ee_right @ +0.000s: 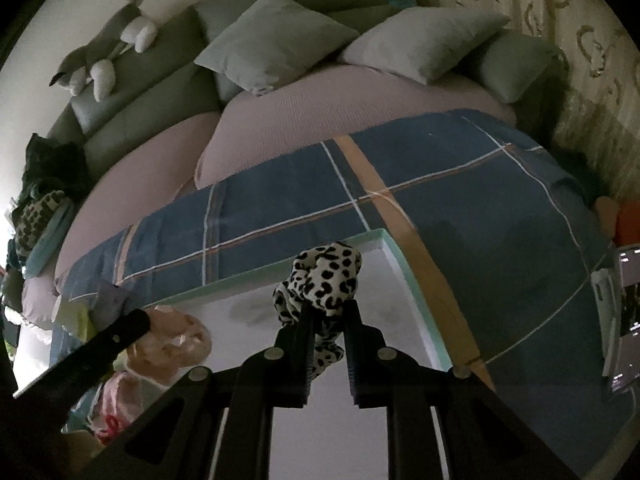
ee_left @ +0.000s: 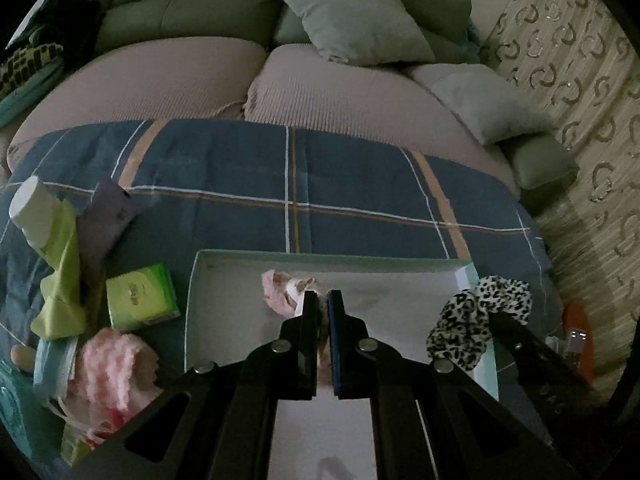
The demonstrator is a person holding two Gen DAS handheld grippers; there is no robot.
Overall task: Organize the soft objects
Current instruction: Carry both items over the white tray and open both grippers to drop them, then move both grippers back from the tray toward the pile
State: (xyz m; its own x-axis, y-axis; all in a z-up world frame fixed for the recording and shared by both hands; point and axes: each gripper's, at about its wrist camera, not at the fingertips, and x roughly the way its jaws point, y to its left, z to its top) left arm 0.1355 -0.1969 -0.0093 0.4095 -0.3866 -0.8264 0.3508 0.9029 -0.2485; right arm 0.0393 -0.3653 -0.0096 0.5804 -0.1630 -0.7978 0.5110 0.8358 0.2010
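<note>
A white box with a mint rim (ee_left: 320, 257) lies on the blue plaid blanket. My left gripper (ee_left: 323, 300) is shut on a pink soft item (ee_left: 280, 290), holding it over the box floor; the item also shows in the right wrist view (ee_right: 176, 340). My right gripper (ee_right: 328, 312) is shut on a leopard-print soft item (ee_right: 320, 276) and holds it above the box's right part; it shows in the left wrist view (ee_left: 476, 320) too. A fluffy pink item (ee_left: 116, 364) lies left of the box.
Left of the box lie a green tissue pack (ee_left: 140, 296), a lime cloth (ee_left: 60, 272), a white roll (ee_left: 32, 208) and a grey cloth (ee_left: 108, 216). Behind is a sofa with grey cushions (ee_left: 360, 20) and a plush cat (ee_right: 100, 56). A patterned curtain (ee_left: 580, 80) hangs at right.
</note>
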